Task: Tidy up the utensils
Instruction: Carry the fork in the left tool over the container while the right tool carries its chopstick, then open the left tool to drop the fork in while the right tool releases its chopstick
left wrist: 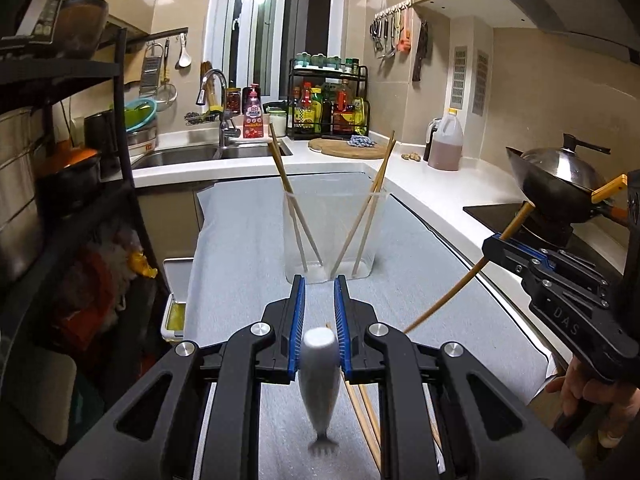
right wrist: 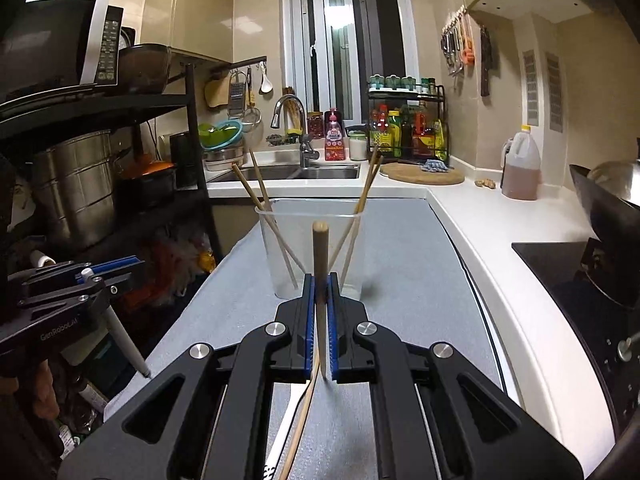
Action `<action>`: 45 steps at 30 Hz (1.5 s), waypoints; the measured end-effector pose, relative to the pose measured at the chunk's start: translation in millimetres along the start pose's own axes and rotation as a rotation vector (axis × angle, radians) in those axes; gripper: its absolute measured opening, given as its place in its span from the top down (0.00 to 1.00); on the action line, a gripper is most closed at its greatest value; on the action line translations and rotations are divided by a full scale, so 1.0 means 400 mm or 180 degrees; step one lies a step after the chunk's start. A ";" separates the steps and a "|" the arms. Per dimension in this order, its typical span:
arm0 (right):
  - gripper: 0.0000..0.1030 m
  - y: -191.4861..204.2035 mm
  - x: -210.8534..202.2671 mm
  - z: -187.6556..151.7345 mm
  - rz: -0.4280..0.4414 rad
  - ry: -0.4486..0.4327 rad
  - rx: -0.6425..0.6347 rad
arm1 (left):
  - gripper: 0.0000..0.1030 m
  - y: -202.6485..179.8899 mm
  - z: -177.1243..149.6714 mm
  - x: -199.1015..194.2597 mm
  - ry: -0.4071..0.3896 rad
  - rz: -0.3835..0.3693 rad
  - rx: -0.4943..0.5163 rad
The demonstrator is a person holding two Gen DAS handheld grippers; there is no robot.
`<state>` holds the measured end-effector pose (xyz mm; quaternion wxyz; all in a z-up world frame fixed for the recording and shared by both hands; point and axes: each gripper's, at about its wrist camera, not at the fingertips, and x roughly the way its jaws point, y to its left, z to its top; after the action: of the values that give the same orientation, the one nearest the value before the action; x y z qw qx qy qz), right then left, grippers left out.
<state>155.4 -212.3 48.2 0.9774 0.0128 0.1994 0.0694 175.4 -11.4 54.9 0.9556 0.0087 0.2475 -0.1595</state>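
Meanwhile left gripper (left wrist: pixel 320 300) clamps a white fork (left wrist: pixel 319 380), right gripper (right wrist: pixel 320 292) a chopstick (right wrist: pixel 320 280), near the cup (right wrist: pixel 310 256).

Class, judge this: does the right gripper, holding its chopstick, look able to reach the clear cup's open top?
Probably yes: the right gripper faces the clear cup head-on, nothing between; chopsticks lean to its sides, leaving the middle open.

Dim warm indoor light, window glare, strong fisheye bending at edges, perhaps slight motion blur below.

Beige-tiled kitchen, white L-shaped counter (left wrist: pixel 420 184), dark window (left wrist: pixel 280 28), black shelving (left wrist: pixel 120 120) at left
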 end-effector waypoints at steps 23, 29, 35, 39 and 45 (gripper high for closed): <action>0.94 -0.016 0.091 0.328 0.0202 -0.0126 -0.0127 | 0.86 0.001 0.335 0.086 -0.0073 -0.0205 0.0227; 0.94 -0.026 0.136 0.443 0.0180 -0.0296 -0.0170 | 0.86 -0.014 0.445 0.133 -0.0187 -0.0147 0.0358; 0.94 -0.032 0.192 0.522 0.0200 -0.0377 -0.0206 | 0.86 -0.035 0.541 0.166 -0.0389 -0.0181 0.0350; 0.94 -0.039 0.217 0.552 0.0217 -0.0414 -0.0193 | 0.86 -0.058 0.574 0.190 -0.0469 -0.0171 0.0442; 0.94 -0.054 0.261 0.523 0.0228 -0.0391 -0.0156 | 0.86 -0.051 0.550 0.258 -0.0439 -0.0134 0.0390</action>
<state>335.3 -218.3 199.1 0.9847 0.0001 0.1367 0.1082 357.8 -82.8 200.2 0.9645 0.0509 0.1710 -0.1946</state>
